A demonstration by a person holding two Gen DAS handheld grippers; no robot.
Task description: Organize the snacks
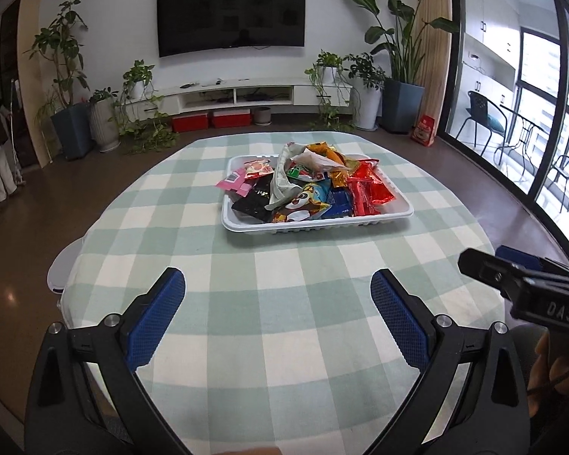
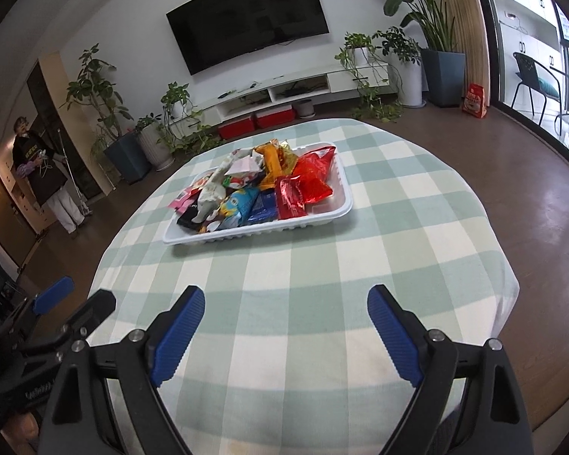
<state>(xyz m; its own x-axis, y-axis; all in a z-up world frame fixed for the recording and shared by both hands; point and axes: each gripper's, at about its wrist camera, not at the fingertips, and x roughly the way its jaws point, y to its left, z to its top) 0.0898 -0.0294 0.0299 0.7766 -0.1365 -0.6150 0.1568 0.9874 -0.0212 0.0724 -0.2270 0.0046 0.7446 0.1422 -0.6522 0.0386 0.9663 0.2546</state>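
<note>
The left gripper (image 1: 277,292) and right gripper (image 2: 286,309) both hover over the near part of the checked tablecloth (image 1: 284,303) with their blue-padded jaws spread wide and nothing between them. The snacks (image 1: 303,185) lie heaped in a white tray (image 1: 315,225) toward the far side of the table, well apart from both grippers. A TV (image 1: 231,13) hangs on the wall beyond.
</note>
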